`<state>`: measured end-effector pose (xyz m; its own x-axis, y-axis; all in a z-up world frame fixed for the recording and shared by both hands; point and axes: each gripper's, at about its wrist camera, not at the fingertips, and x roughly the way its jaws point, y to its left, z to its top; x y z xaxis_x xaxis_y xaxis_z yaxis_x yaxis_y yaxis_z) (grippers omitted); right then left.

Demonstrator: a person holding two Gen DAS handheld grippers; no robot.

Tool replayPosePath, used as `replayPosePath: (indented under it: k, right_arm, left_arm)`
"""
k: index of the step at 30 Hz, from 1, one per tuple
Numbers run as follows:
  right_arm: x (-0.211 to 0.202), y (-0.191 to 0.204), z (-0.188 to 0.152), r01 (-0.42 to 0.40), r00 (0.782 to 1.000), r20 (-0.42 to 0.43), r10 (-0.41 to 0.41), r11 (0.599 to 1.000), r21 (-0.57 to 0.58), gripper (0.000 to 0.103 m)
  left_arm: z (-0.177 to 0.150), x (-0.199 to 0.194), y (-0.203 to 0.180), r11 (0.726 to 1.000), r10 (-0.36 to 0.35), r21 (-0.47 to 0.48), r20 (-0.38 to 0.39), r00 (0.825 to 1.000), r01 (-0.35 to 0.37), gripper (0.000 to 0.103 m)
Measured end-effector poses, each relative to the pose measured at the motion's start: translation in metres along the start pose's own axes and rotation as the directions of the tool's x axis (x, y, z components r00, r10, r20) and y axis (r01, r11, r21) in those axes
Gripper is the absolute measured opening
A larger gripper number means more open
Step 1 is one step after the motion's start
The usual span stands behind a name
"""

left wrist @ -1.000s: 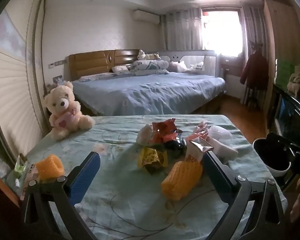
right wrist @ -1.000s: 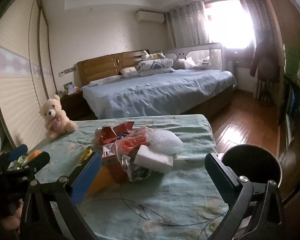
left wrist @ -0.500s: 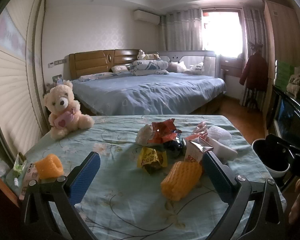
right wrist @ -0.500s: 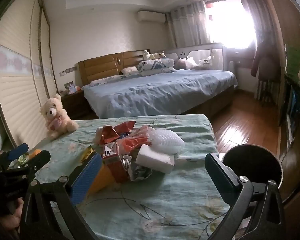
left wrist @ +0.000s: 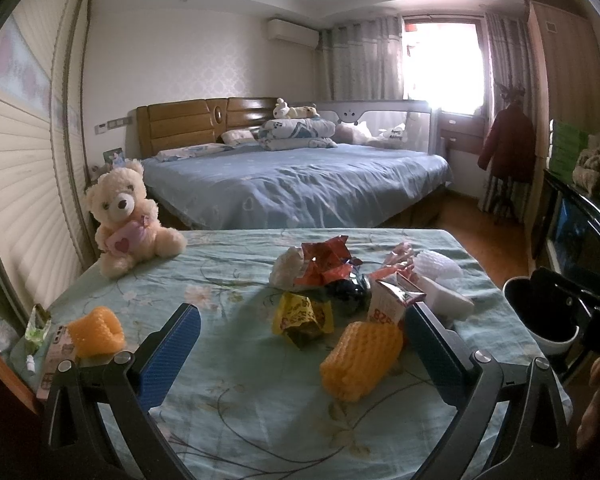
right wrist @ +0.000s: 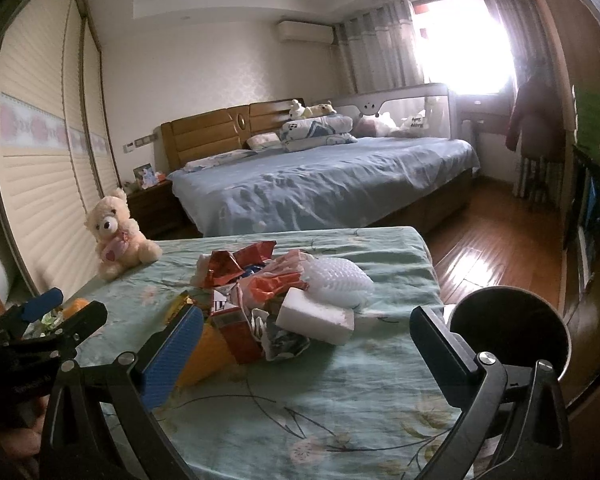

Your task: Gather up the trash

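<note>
Both my grippers hang spread wide and empty over the near edge of the table [left wrist: 228,264]. Ahead of my left gripper [left wrist: 300,336] lies the trash pile [left wrist: 340,280]: one orange foam net [left wrist: 360,360] nearest, just inside my right finger, a yellow wrapper [left wrist: 300,316] behind it, then a red wrapper [left wrist: 324,260]. A second orange net [left wrist: 96,332] sits apart, to the left of my left finger, beside a phone [left wrist: 54,356]. One teddy bear [left wrist: 128,220] sits far left.

Before my right gripper [right wrist: 306,340] the same pile [right wrist: 268,292] shows a white foam block [right wrist: 316,320] and a white net [right wrist: 336,280], with nothing between them and me. The bin [right wrist: 508,328] stands off the table's edge, behind my right finger.
</note>
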<state>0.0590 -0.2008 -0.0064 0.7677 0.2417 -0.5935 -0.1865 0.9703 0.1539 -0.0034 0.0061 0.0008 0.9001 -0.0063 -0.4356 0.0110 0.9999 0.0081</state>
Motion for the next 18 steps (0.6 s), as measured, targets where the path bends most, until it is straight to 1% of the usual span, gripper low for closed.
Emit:
replayPosePath:
  k: [18]
  right_arm:
    - [0.0003, 0.0010, 0.0001, -0.002, 1.000, -0.001, 0.002, 1.000, 0.000, 0.103]
  left_arm:
    - [-0.0007, 0.0008, 0.0002, 1.000, -0.002, -0.001, 0.001, 1.000, 0.002, 0.102]
